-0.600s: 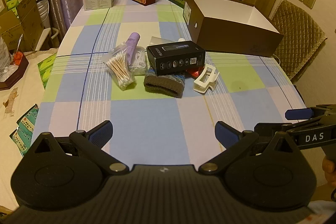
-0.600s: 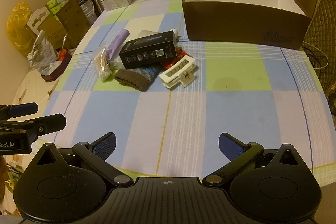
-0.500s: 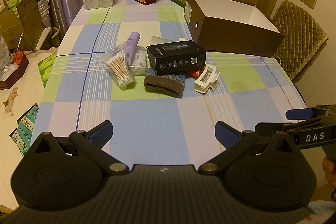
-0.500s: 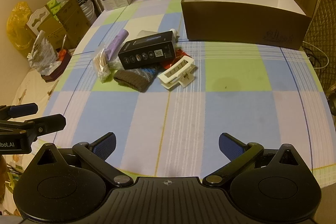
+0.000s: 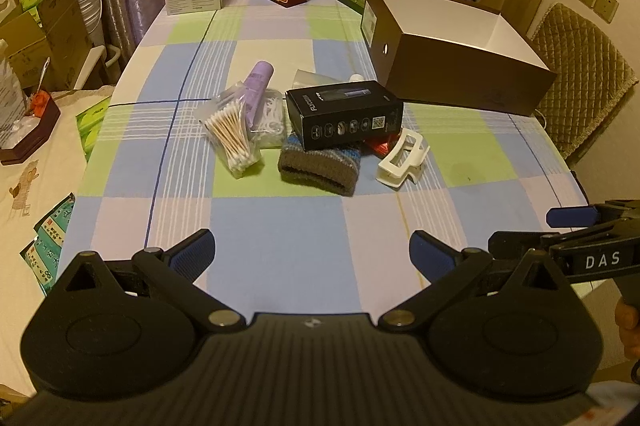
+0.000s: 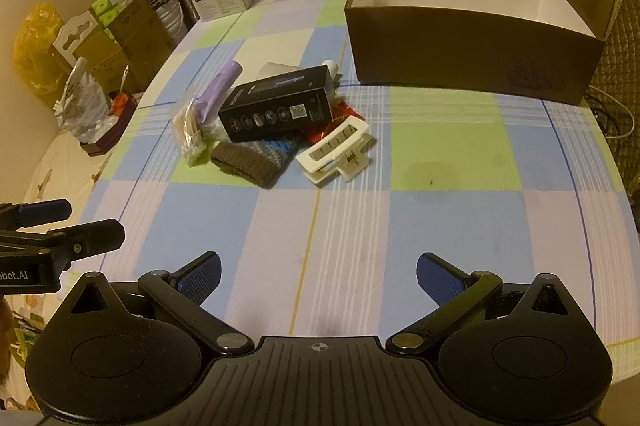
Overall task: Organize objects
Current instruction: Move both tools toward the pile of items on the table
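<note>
Pile: lay mid-table (image 5: 280, 222), before the open box (image 5: 460, 66).
Product box (image 5: 344, 114): sat atop the knit hat (image 5: 318, 168).
Swabs (image 5: 232, 134): left of hat.
Hair clip (image 5: 402, 162): right of hat.

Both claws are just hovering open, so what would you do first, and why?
Probably reach the right gripper forward to the white hair claw: it lies alone at the pile's edge, nearest the empty brown box, and both grippers hold nothing.
</note>
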Demonstrator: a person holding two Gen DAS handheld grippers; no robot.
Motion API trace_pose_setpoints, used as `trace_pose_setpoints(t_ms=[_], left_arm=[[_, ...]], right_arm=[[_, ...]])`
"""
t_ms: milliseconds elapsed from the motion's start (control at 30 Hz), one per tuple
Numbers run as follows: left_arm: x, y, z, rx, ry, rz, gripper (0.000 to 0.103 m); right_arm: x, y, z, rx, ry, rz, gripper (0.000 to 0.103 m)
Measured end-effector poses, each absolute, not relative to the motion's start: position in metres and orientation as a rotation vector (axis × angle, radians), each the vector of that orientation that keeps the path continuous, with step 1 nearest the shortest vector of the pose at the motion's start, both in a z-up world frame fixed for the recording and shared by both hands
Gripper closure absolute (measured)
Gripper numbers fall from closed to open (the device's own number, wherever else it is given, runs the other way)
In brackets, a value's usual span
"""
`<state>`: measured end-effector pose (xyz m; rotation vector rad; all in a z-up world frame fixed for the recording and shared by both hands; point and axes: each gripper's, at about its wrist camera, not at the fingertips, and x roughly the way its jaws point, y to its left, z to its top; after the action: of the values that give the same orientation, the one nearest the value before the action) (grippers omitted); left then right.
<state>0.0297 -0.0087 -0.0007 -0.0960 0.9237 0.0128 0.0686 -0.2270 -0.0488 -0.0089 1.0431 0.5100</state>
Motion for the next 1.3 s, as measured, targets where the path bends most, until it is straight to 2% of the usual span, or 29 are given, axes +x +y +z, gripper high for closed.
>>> trace_pose_setpoints(t_ms=[733, 1300], left_arm=[[0.075, -0.025, -0.008, -0.121, 0.944, 0.095, 0.001], [0.094, -0.01, -0.031, -0.186, 0.985, 0.284, 0.001]], right_arm=[[0.132, -0.234, -0.061, -0.04, 1.047, 0.599, 0.002], [0.182, -0.218, -0.093, -0.127, 0.923, 0.859, 0.002]])
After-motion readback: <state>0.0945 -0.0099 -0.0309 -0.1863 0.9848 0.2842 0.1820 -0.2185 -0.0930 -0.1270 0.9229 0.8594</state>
